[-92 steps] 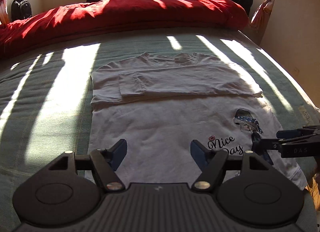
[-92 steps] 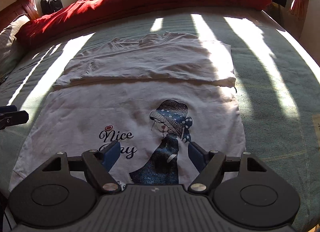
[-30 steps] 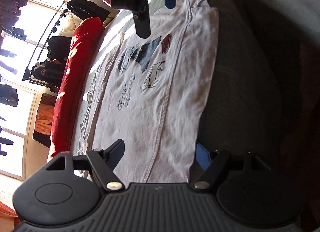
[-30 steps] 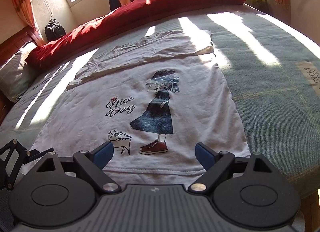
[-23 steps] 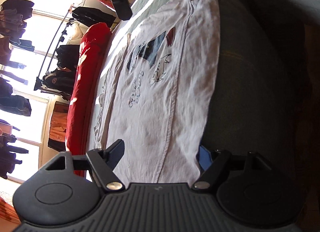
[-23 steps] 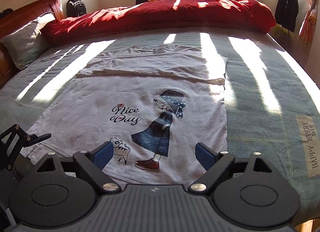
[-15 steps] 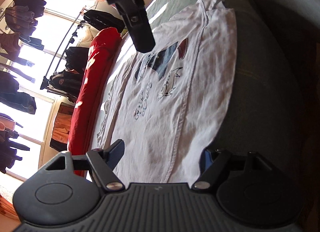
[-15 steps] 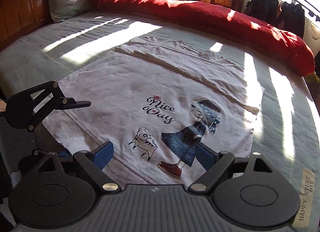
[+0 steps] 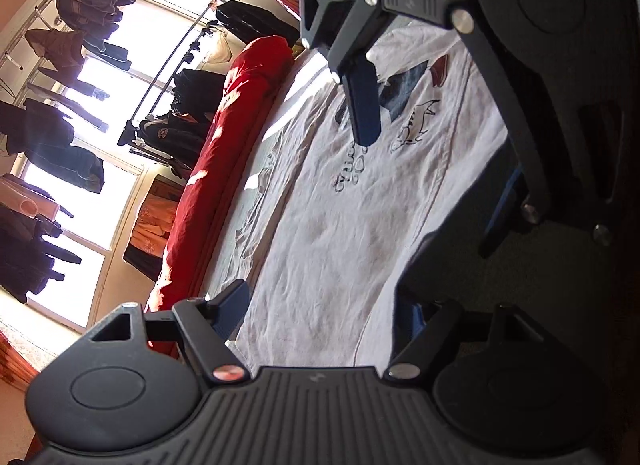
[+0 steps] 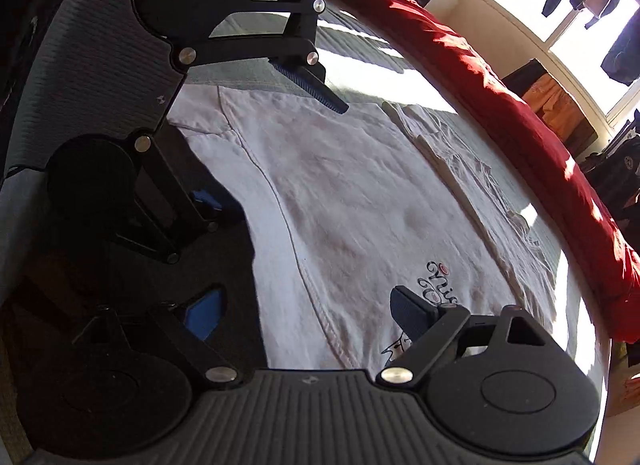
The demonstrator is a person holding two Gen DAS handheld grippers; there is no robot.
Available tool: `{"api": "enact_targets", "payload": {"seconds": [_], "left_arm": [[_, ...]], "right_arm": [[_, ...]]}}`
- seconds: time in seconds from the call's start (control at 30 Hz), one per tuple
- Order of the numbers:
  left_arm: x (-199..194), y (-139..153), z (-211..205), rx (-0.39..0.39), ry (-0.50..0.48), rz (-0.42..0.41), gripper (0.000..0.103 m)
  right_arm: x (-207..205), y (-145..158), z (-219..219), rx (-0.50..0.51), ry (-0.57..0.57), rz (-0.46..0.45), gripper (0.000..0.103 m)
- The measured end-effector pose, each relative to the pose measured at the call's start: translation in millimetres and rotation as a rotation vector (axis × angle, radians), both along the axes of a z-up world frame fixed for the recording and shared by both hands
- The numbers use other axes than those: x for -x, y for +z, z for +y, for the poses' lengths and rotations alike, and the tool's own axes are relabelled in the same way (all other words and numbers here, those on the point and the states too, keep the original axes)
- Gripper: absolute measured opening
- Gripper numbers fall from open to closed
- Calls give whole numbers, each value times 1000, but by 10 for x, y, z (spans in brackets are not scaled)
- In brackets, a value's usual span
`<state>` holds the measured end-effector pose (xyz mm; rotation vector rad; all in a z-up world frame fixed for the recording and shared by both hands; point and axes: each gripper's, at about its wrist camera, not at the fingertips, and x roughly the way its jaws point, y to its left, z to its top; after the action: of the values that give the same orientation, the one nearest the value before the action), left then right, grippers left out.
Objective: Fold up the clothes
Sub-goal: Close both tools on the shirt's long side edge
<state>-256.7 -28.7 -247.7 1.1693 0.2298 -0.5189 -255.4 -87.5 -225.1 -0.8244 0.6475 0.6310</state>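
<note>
A white T-shirt (image 9: 340, 233) with a "Nice Day" girl print lies flat on the bed, its top part and sleeves folded over. My left gripper (image 9: 320, 309) stands open at the hem, one finger above the cloth and one in the shade beside the bed's edge. My right gripper (image 9: 432, 153) hangs open close in front of it, astride the same hem. In the right wrist view the T-shirt (image 10: 360, 193) fills the middle. There the right gripper (image 10: 308, 315) is open over the hem seam, with the left gripper (image 10: 260, 145) open just beyond. No pad presses the cloth.
The shirt rests on a grey-green bedspread (image 10: 360, 45) striped with sunlight. A red duvet (image 9: 224, 137) is bunched along the far side of the bed. Clothes hang on a rail (image 9: 60, 137) before the bright window. The bed's near edge (image 9: 520, 285) lies in deep shade.
My right gripper has rolled onto its side and swept along the hem toward the left gripper, which now shows large in its view. The left gripper shifted slightly. Both stayed open.
</note>
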Motion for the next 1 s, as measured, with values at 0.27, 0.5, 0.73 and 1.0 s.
{"api": "enact_targets", "payload": {"seconds": [0.27, 0.5, 0.73, 1.0], "left_arm": [[-10, -59, 150, -11, 10, 14, 78], [24, -183, 326, -69, 40, 10, 78], [33, -155, 267, -61, 33, 19, 77], [16, -167, 281, -99, 25, 23, 36]], "right_arm": [[4, -286, -12, 194, -49, -136, 91], [24, -297, -583, 326, -123, -180, 92], [105, -281, -607, 332, -150, -195, 92], [156, -335, -424, 331, -119, -202, 92]]}}
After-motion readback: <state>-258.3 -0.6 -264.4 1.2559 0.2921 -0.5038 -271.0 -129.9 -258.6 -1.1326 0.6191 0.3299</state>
